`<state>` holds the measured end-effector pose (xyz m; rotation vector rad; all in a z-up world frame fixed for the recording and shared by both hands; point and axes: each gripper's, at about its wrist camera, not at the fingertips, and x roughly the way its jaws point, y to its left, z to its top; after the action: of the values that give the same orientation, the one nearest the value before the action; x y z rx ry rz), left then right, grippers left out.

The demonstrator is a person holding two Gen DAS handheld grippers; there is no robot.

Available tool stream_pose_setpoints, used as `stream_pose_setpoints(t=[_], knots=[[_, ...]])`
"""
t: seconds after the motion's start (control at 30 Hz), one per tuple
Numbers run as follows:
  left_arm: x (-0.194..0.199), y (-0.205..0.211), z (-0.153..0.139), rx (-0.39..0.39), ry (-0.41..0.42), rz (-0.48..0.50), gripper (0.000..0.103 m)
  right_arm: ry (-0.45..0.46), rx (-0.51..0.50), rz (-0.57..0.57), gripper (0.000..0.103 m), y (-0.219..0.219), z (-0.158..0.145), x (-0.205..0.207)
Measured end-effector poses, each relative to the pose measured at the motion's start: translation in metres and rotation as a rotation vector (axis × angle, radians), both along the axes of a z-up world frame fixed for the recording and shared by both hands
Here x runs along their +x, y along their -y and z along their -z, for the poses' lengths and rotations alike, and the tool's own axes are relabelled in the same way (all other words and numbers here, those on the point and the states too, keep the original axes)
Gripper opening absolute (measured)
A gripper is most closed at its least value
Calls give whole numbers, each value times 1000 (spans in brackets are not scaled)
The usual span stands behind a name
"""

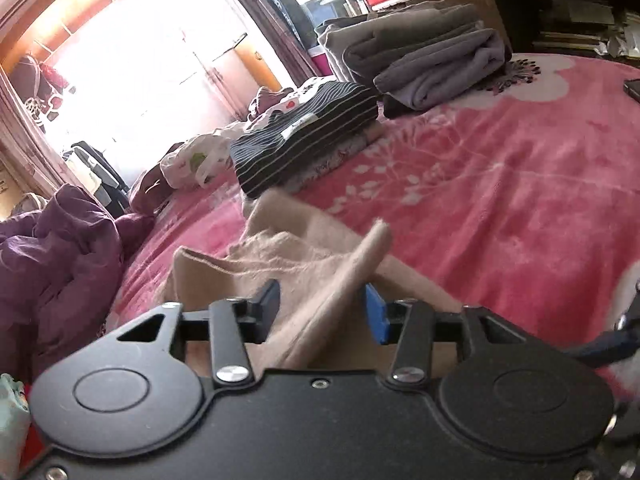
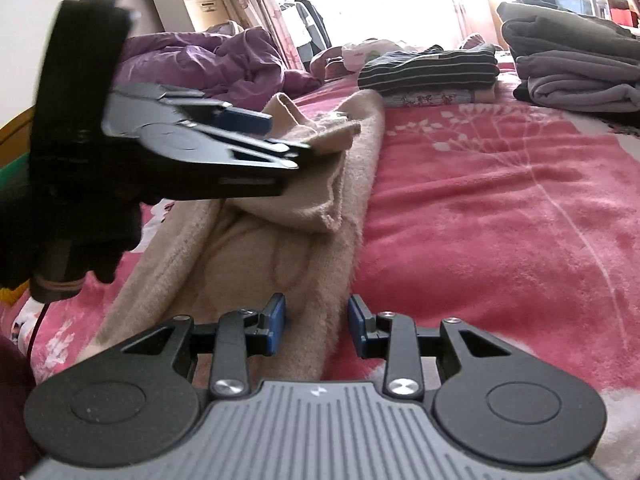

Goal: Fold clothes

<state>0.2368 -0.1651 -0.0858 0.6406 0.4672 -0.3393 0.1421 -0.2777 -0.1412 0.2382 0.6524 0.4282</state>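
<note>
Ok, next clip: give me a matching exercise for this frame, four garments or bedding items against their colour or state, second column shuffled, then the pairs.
Things:
1. beige garment
2. striped garment
3. grey stack
4. purple duvet

States:
A. crumpled in a heap at the bed's edge
B. folded, dark with thin pale stripes, on top of a floral piece
C. spread lengthwise on the pink blanket, one corner lifted at the left gripper
D. folded, plain, piled at the far side of the bed

Pairs: 1-C, 2-B, 3-D, 4-A
</note>
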Motion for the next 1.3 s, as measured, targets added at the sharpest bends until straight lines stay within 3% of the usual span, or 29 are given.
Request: stream_pose_setpoints(t=[0.03,0.07,0.1,0.17,0.37,0.4,0.53,0.63,0.67,0.7,0.73,0.77,1.03,1.07,1.1,1.13,1.17,1.23,1.3], knots=[[1,0,-1,-11,3,-16,19,-1,1,1,35,0,0,0],[1,-1,-3,-26,24,-51,10,-1,2,1,35,0,0,0],[-2,-3,-7,-55,51,-88,10,0,3,2,35,0,0,0],[-8,-22,-20,-217,55,-177,9,4,8,4,35,1,-2,0],[-33,-119,-18,-821,-15,-511,6,15,46,21,35,6,-6,0],[-37,-130,-14,-887,-24,-529,6,16,53,24,35,6,-7,0],[-46,-155,6,-1015,-98,-576,5,34,63,15,35,1,-11,-1],[-46,-145,-6,-936,-99,-469,5,46,53,6,35,-7,-13,-1],[-46,-141,-9,-909,-99,-433,11,45,51,5,35,-10,-13,0],[-44,-129,-16,-825,-93,-390,18,42,52,2,35,-11,-13,1],[-42,-115,-24,-738,-86,-346,45,41,51,-2,35,-13,-13,1],[-38,-101,-23,-656,-83,-313,58,41,48,-7,35,-15,-13,2],[0,14,-19,-3,-60,-47,58,32,41,-29,35,-23,-10,5],[5,24,-16,35,-63,-39,58,30,46,-29,35,-23,-9,5],[11,32,-11,81,-61,-37,51,28,50,-30,35,-22,-9,5],[17,41,-6,128,-59,-34,18,27,53,-31,35,-22,-8,6],[25,43,0,162,-44,-53,8,26,55,-31,35,-22,-8,6],[25,33,-6,104,-8,-115,7,23,63,-31,35,-22,-8,7],[14,7,-26,-68,26,-178,7,19,75,-29,36,-21,-8,8]])
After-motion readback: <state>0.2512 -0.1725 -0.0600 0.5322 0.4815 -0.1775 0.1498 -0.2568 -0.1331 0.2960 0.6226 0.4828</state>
